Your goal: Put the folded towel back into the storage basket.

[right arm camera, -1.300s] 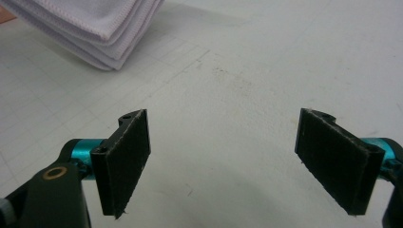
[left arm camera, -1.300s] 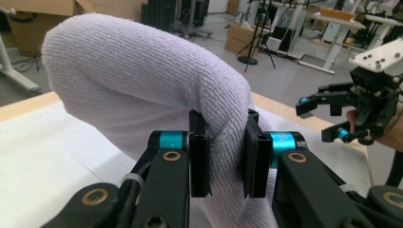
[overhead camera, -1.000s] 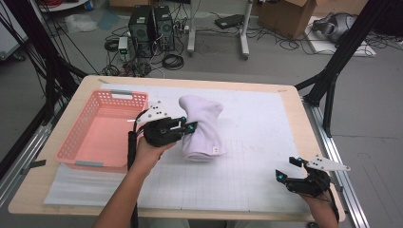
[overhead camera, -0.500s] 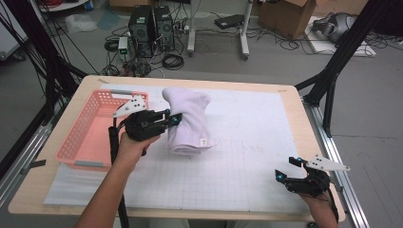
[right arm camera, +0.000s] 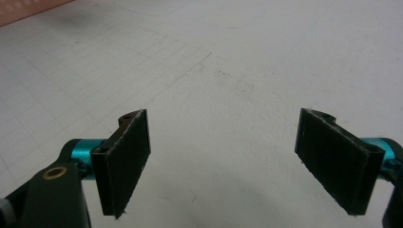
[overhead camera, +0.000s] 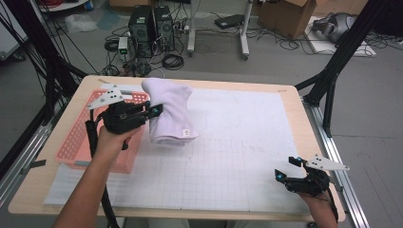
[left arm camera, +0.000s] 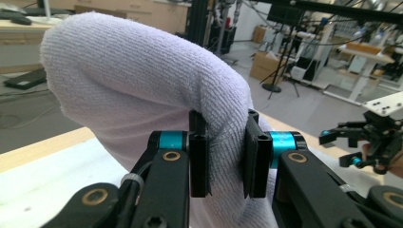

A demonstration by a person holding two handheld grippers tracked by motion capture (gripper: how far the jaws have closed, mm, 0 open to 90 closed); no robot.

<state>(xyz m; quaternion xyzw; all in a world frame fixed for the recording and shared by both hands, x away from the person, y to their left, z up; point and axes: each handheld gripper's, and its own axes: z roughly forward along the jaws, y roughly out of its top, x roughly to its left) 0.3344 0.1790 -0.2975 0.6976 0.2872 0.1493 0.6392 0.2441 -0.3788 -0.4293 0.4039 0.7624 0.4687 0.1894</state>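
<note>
A folded white towel (overhead camera: 168, 111) hangs lifted off the table, pinched at its left side by my left gripper (overhead camera: 153, 111). In the left gripper view the towel (left arm camera: 142, 90) bulges over the two black jaws, and the left gripper (left arm camera: 227, 152) is shut on a fold of it. The towel hovers beside the right edge of the pink basket (overhead camera: 78, 137). My right gripper (overhead camera: 284, 168) rests low near the table's front right corner. Its jaws stand wide apart in the right gripper view, right gripper (right arm camera: 223, 156) open over the bare white mat (right arm camera: 228, 71).
A white gridded mat (overhead camera: 237, 137) covers most of the wooden table (overhead camera: 43, 185). The pink basket stands at the table's left. Black frame posts (overhead camera: 332, 80) rise at the right, with computers (overhead camera: 152, 23) and cables on the floor beyond.
My left gripper has carried the towel up and to the left, from the mat's middle toward the basket. The right gripper has stayed still.
</note>
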